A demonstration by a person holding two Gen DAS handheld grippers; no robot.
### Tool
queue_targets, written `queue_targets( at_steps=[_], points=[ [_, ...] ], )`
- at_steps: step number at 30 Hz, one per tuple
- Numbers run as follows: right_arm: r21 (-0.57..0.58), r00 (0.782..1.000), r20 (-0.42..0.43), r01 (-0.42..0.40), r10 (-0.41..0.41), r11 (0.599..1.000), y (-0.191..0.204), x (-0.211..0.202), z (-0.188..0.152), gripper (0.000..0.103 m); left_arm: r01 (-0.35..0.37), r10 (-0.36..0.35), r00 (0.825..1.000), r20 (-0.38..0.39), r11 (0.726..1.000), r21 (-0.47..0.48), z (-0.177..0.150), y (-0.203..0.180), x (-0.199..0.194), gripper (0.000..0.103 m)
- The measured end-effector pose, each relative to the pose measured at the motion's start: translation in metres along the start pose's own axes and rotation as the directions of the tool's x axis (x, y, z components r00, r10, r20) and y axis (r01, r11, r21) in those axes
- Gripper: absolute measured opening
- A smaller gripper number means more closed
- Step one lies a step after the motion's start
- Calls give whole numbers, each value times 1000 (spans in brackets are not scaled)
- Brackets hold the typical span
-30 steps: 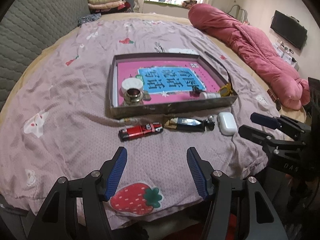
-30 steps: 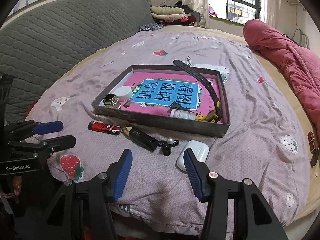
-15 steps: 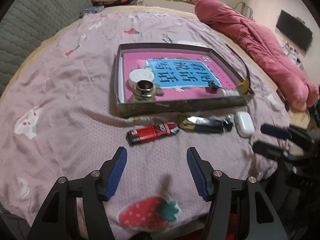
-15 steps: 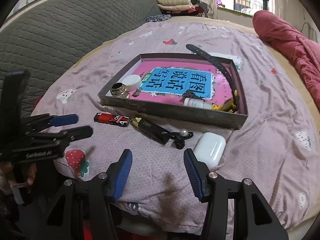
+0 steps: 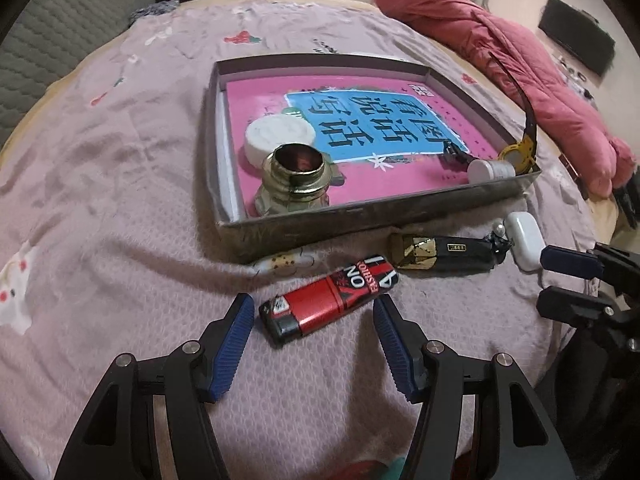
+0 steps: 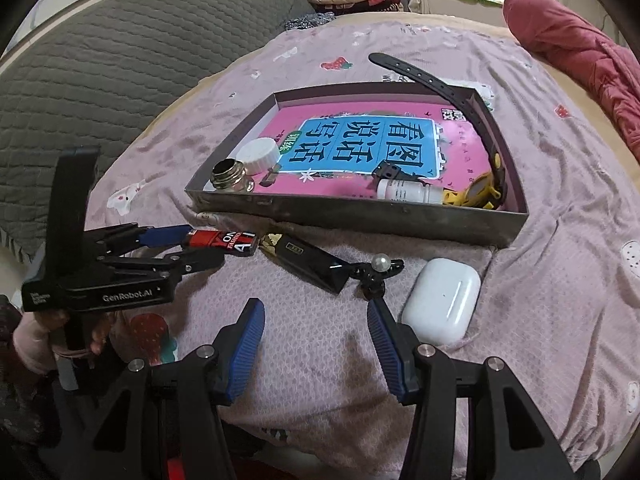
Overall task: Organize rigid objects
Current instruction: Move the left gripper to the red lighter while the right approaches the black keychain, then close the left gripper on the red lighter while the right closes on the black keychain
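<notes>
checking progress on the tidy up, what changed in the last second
The left gripper moved forward and down until its open fingers flank the red lighter; the right gripper closed in toward the hair clip. Nothing grasped or released. Lighter, black tube, earbud case and tray stayed put.

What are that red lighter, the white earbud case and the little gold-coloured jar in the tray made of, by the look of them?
The lighter looks like glossy printed plastic: smooth red body, black end. The earbud case looks like hard white plastic with a soft sheen and rounded corners. The jar seems to be metal, perhaps brass: its threaded neck gleams like a mirror. It could also be metallised glass; the pictures leave that open.
</notes>
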State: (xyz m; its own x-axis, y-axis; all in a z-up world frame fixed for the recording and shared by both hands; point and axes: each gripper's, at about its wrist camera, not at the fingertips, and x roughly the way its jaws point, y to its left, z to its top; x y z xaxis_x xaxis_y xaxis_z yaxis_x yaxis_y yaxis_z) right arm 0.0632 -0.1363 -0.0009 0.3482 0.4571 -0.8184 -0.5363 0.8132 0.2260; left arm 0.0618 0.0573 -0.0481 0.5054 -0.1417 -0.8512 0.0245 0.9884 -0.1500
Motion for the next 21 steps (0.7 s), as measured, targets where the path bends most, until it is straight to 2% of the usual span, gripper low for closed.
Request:
queue_targets(
  at_steps=[5,11,16,18,21],
  points=[
    [51,1000,-17,3,-2,999,-11,10,3,53,41,-41,999,8,999,5,4,3,8,64],
    [16,998,-24,67,-66,998,-13,20,9,52,44,-45,999,20,998,42,3,-2,10,64],
    [-23,992,-43,116,-117,993,-13,29,11,40,15,-17,1000,15,994,112,-3,-15,11,63],
    [-35,988,-60,140,-142,989,-15,34,12,31,28,-30,999,13,994,106,-3,-15,10,63],
    [-46,985,-75,149,-152,988,-18,40,15,25,48,-49,999,8,995,91,-3,-14,10,64]
  ],
)
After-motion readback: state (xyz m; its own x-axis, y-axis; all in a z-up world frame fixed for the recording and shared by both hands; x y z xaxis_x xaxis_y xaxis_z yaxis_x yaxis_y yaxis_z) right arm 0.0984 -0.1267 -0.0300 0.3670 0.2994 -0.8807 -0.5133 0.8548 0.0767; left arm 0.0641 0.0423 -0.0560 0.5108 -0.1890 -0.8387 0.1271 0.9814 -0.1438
